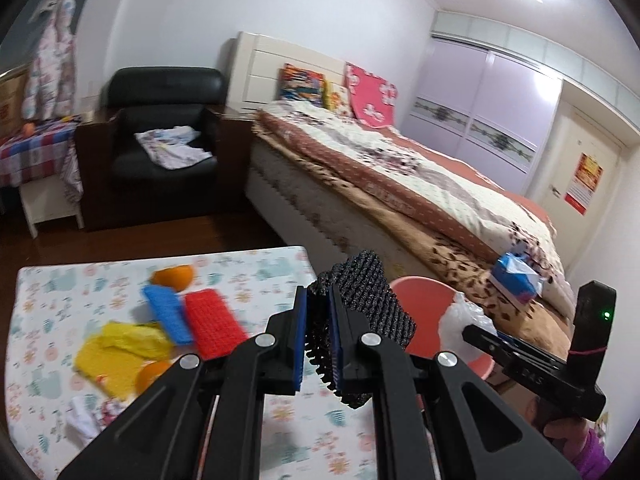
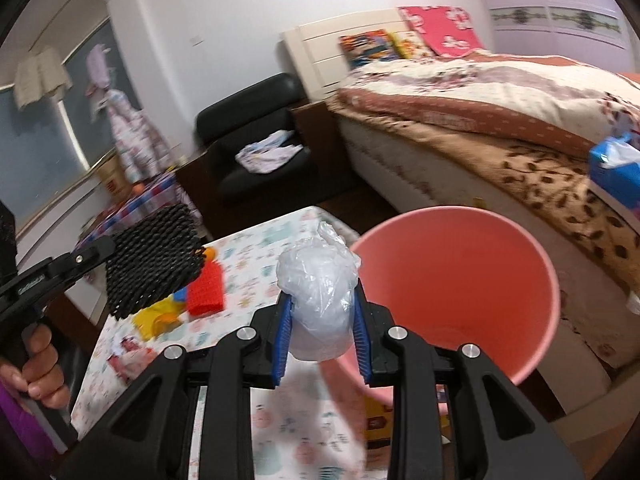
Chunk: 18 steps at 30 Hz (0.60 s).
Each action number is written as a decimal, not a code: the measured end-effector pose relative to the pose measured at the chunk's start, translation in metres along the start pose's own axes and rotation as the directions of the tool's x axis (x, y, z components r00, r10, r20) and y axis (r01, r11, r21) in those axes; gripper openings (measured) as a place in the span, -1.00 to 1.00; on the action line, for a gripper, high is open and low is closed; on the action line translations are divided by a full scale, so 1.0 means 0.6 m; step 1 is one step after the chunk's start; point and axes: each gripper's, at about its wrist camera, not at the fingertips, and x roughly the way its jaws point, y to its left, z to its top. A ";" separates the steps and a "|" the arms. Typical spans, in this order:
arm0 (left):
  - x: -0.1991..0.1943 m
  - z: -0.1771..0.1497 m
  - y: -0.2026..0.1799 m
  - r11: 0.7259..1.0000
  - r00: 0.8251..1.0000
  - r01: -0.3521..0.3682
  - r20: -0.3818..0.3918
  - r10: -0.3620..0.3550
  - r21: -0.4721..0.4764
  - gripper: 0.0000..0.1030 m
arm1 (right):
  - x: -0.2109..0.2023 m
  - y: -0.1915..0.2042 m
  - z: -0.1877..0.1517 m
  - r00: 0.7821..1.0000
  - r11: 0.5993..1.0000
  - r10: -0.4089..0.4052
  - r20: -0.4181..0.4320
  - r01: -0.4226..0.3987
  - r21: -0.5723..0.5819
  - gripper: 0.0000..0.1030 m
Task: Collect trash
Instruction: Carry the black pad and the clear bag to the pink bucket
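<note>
Left wrist view: left gripper (image 1: 318, 332) at lower centre, clamped on black foam net (image 1: 366, 300). Pink bin (image 1: 424, 312) right of it, mostly hidden; contents not visible. Red mat (image 1: 216, 322), blue mat (image 1: 166, 314), yellow cloth (image 1: 120, 354) on table (image 1: 240, 268), lower left.

Right wrist view: right gripper (image 2: 320, 340) at centre, clamped on crumpled clear plastic bag (image 2: 318, 300). Pink bin at right; visible interior holds nothing, bottom hidden. Black foam net at left edge

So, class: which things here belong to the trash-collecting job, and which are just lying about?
Part of the job:
black foam net, held in the left claw
crumpled clear plastic bag, held in the right claw
pink bin

Lying about:
oranges
tissue pack
clothes on the armchair
</note>
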 end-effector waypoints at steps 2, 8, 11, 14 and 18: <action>0.015 0.004 -0.021 1.000 1.000 0.023 -0.007 -0.023 0.018 -0.81 | -0.004 -0.016 0.001 1.000 1.000 -0.022 0.010 0.022 0.020 -0.46; 0.063 0.000 -0.082 0.995 0.996 0.079 -0.045 -0.076 0.064 -0.81 | -0.005 -0.057 -0.002 0.997 0.995 -0.073 0.014 0.072 0.064 -0.46; 0.090 -0.006 -0.109 0.992 0.993 0.099 -0.072 -0.093 0.080 -0.81 | -0.005 -0.073 -0.002 0.996 0.993 -0.091 0.012 0.090 0.080 -0.46; 0.116 -0.015 -0.132 0.989 0.989 0.113 -0.104 -0.102 0.096 -0.81 | -0.004 -0.088 -0.004 0.995 0.990 -0.103 0.011 0.101 0.094 -0.46; 0.145 -0.029 -0.155 0.985 0.985 0.121 -0.139 -0.104 0.121 -0.81 | 0.000 -0.105 -0.002 0.992 0.987 -0.123 0.006 0.121 0.109 -0.46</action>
